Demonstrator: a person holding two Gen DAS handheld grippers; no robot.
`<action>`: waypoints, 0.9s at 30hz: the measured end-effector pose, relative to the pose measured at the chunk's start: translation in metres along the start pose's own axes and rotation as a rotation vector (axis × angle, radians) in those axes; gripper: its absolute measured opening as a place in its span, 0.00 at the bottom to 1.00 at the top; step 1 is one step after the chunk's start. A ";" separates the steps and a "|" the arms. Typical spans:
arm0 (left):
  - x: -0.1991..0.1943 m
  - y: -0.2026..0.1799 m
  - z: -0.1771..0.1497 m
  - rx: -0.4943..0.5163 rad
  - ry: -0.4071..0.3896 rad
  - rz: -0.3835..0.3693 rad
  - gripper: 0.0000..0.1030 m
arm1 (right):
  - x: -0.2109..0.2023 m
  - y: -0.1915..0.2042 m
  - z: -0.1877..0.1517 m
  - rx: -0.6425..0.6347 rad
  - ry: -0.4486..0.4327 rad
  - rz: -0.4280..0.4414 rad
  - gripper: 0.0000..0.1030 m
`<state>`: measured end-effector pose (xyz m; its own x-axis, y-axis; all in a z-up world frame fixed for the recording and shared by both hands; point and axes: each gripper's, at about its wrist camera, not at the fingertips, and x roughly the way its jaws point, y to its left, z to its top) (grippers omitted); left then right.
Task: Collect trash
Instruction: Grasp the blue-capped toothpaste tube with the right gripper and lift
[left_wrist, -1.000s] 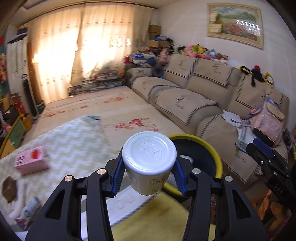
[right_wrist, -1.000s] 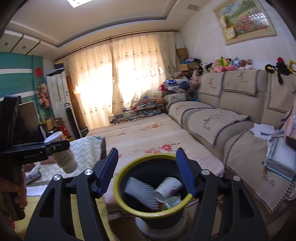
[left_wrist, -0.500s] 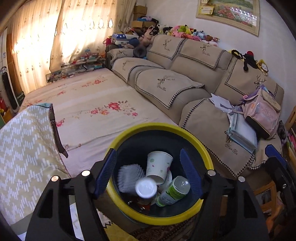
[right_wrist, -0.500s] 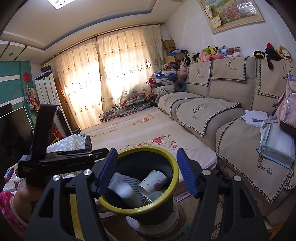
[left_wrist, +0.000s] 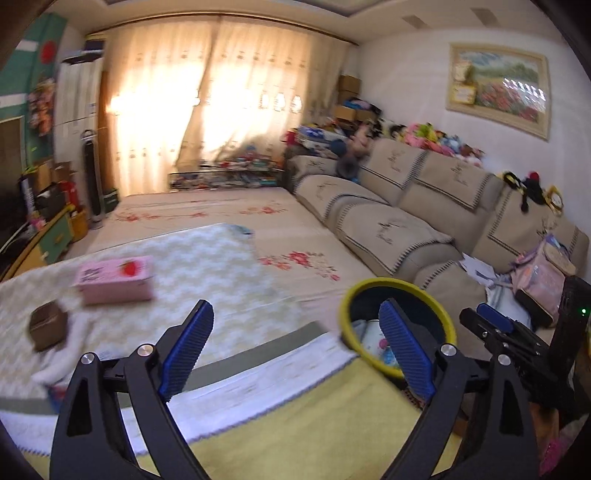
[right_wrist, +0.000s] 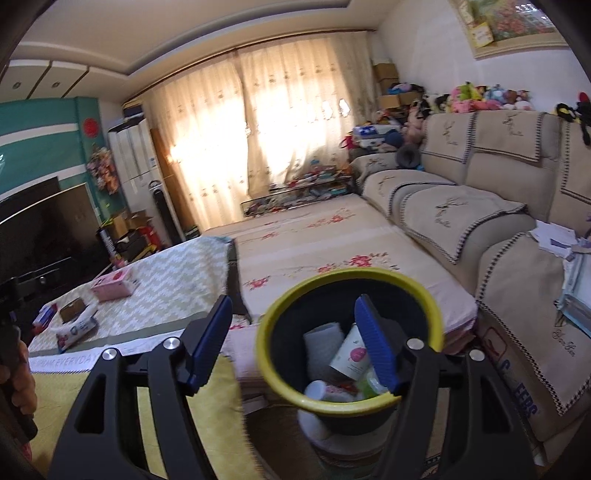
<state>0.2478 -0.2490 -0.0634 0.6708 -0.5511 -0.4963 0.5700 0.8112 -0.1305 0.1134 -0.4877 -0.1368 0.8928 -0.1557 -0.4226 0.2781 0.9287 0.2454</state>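
The yellow-rimmed dark trash bin (right_wrist: 280, 314) stands on the floor beside the table and holds a paper cup (right_wrist: 351, 356), a white cup (right_wrist: 317, 391) and other rubbish. It also shows in the left wrist view (left_wrist: 391, 284). My left gripper (left_wrist: 295, 343) is open and empty above the table edge, left of the bin. My right gripper (right_wrist: 295, 339) is open and empty just above the bin's near rim. On the table lie a pink box (left_wrist: 114, 280), a brown packet (left_wrist: 46, 328) and a white wrapper (right_wrist: 75, 330).
A zigzag cloth covers the table (left_wrist: 207, 266), with a yellow mat (left_wrist: 295, 435) at its near end. A beige sofa (left_wrist: 399, 229) runs along the right, with a pink backpack (left_wrist: 543, 273) and papers on it. A TV (right_wrist: 40, 229) stands at left.
My left gripper opened over the bin and dropped the white cup into it. It then swung back left toward the table, now empty. My right gripper stayed open by the bin.
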 end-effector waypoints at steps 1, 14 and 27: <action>-0.011 0.016 -0.004 -0.013 -0.004 0.029 0.88 | 0.002 0.007 0.000 -0.008 0.008 0.017 0.64; -0.127 0.208 -0.075 -0.168 -0.011 0.479 0.88 | 0.040 0.177 -0.006 -0.217 0.161 0.373 0.65; -0.169 0.215 -0.085 -0.222 -0.063 0.502 0.88 | 0.073 0.342 -0.052 -0.365 0.268 0.451 0.78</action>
<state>0.2170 0.0355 -0.0809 0.8653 -0.0908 -0.4930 0.0632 0.9954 -0.0724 0.2549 -0.1644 -0.1290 0.7610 0.3231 -0.5625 -0.2852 0.9455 0.1573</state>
